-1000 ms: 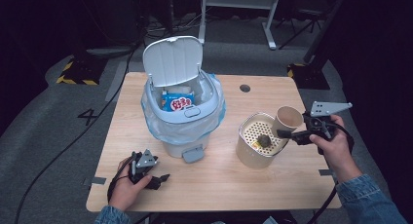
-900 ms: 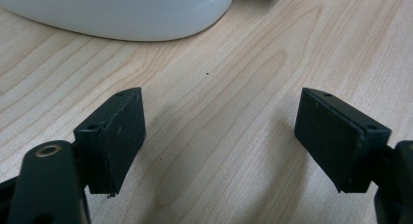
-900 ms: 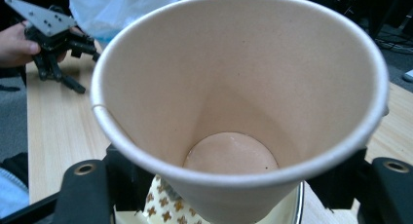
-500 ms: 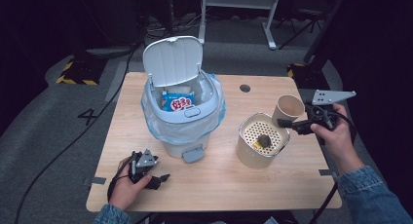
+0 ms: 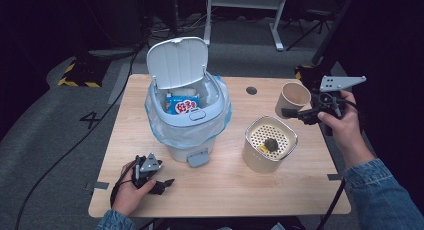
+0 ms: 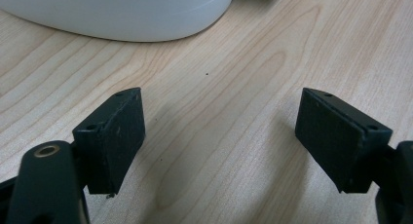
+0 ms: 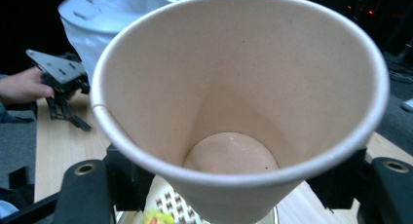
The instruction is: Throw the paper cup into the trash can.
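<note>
Paper cup [image 5: 293, 98]: empty, tan, gripped low on its wall by the right gripper [image 5: 295, 113], jaws closed on it; tilted mouth toward the person and held off the desk [image 5: 235, 190] above its right edge, just beyond the perforated cream container [image 5: 270, 150].

Pedal bin [image 5: 187, 115]: lid up, blue liner fitted, a blue-and-white packet [image 5: 182, 104] already inside; stands left of centre.

Left gripper [image 6: 221, 136]: jaws wide apart, nothing between them, resting near the desk's front-left corner beside the bin's base.

Progress, by judgement: cup picked up and in transit; carrying it over the bin and letting go remain. The container, with a dark lump [image 5: 270, 143] inside, is untouched.
</note>
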{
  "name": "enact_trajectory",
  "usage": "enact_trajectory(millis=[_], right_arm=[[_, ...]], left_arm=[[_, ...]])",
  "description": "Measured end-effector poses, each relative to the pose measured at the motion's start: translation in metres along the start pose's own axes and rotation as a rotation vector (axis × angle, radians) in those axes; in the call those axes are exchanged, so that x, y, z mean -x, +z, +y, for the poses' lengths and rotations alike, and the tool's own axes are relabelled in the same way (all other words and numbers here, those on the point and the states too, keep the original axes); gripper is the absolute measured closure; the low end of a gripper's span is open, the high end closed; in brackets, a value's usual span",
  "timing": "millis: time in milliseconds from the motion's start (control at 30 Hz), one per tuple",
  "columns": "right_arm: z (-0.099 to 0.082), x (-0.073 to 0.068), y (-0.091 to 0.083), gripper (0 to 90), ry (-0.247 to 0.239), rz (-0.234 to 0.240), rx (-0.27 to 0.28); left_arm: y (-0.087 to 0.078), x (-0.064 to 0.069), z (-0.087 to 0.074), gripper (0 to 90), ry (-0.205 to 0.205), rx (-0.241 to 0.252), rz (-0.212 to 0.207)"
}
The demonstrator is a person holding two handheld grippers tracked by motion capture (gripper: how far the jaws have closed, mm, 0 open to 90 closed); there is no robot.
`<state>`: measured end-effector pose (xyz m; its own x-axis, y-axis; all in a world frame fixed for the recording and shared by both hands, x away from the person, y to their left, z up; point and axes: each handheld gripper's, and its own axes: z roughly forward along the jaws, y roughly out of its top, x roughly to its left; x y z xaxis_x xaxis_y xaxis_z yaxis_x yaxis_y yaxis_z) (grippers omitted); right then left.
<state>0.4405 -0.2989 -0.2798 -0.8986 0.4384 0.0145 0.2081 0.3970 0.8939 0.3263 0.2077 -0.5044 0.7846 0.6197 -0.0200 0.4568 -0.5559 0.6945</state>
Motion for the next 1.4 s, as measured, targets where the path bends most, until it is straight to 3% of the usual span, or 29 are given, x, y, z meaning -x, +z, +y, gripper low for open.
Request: enact_trajectory(millis=[700,1033,1400], right_arm=[[0.080,-0.002,0.056,29.8,-0.043,0.042,0.062],[0.100,-0.009,0.087,29.7,-0.062,0.085,0.089],[0.112,-0.023,0.126,29.7,-0.092,0.112,0.091]], left_arm=[[0.000,-0.001,0.000,18.9,0.005,0.001,-0.003],[0.000,-0.001,0.000,18.7,0.008,0.001,-0.010],[0.000,-0.002,0.000,18.6,0.010,0.003,-0.012]])
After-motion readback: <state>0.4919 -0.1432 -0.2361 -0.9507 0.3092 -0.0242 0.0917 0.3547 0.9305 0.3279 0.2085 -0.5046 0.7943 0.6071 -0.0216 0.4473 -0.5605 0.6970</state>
